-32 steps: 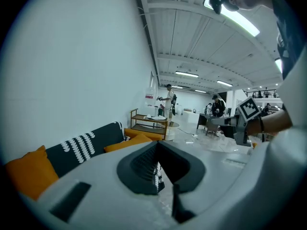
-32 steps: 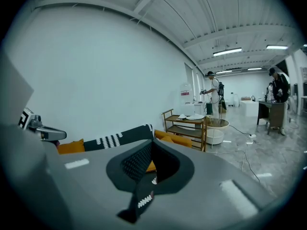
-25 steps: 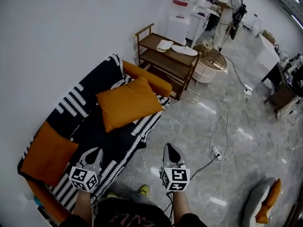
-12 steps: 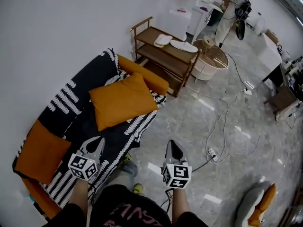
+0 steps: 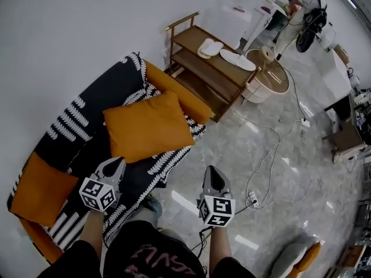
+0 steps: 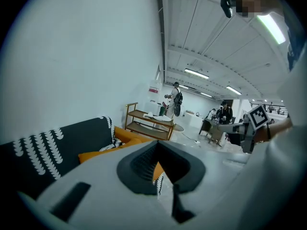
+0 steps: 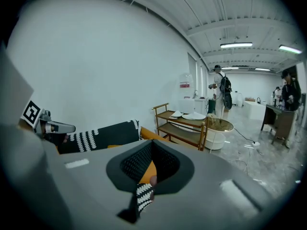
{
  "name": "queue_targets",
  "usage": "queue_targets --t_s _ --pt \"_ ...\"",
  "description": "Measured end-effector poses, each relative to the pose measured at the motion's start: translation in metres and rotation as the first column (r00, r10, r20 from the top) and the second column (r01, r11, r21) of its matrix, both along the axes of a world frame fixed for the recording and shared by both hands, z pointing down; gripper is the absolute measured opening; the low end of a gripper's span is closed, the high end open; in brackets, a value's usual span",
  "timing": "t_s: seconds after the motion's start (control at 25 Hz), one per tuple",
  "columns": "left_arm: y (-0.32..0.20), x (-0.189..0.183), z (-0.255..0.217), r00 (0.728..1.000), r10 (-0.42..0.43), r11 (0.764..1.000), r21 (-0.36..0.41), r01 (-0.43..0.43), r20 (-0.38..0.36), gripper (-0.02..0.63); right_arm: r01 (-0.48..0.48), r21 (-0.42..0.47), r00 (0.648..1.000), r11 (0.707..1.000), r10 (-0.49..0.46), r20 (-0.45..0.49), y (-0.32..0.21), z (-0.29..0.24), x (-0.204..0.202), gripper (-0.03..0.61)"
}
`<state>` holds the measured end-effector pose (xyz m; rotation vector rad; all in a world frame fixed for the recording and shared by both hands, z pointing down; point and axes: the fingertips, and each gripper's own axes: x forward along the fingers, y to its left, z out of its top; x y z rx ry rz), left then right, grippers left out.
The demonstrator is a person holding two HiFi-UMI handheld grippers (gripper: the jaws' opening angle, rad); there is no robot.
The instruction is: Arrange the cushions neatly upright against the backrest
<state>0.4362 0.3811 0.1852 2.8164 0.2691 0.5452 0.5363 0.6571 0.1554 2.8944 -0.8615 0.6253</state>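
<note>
A big orange cushion (image 5: 148, 126) lies flat on the seat of a sofa (image 5: 75, 117) draped with a black-and-white throw. A second orange cushion (image 5: 37, 187) lies at the sofa's near left end. My left gripper (image 5: 116, 165) is shut and empty, over the seat's front edge just short of the big cushion. My right gripper (image 5: 212, 172) is also shut and empty, over the floor to the right of the sofa. In the left gripper view the left gripper (image 6: 160, 176) points at the cushion (image 6: 96, 153). In the right gripper view the right gripper (image 7: 144, 186) frames a bit of orange cushion (image 7: 149, 171).
A wooden shelf unit (image 5: 214, 68) stands past the sofa's orange armrest (image 5: 174, 94), with a round tub (image 5: 269, 77) beside it. Cables (image 5: 272, 155) and a power strip (image 5: 252, 197) lie on the marble floor. A person (image 5: 313, 16) stands far back.
Both grippers have moved forward toward the sofa, and the big cushion now lies closer to the left gripper. Both stay shut.
</note>
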Motion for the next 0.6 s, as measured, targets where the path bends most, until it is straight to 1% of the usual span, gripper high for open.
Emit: queue_targets --t_s 0.12,0.24,0.4,0.6 --pt "-0.020 0.030 0.008 1.000 -0.009 1.000 -0.007 0.009 0.022 0.003 0.016 0.000 1.000 1.000 -0.016 0.018 -0.025 0.005 0.036 0.012" --pt "-0.033 0.046 0.012 0.999 -0.034 0.999 -0.016 0.035 0.038 0.003 0.033 -0.013 0.998 0.999 -0.032 0.056 -0.041 0.013 0.061 0.012" --pt "-0.060 0.057 0.023 0.995 -0.078 0.997 -0.015 0.079 0.060 0.003 0.060 -0.032 0.995 0.998 -0.057 0.087 -0.067 0.028 0.085 0.012" --pt "-0.095 0.064 0.042 0.979 -0.172 0.985 -0.013 0.174 0.111 0.003 0.125 -0.050 0.985 0.991 -0.118 0.123 -0.098 0.048 0.120 0.012"
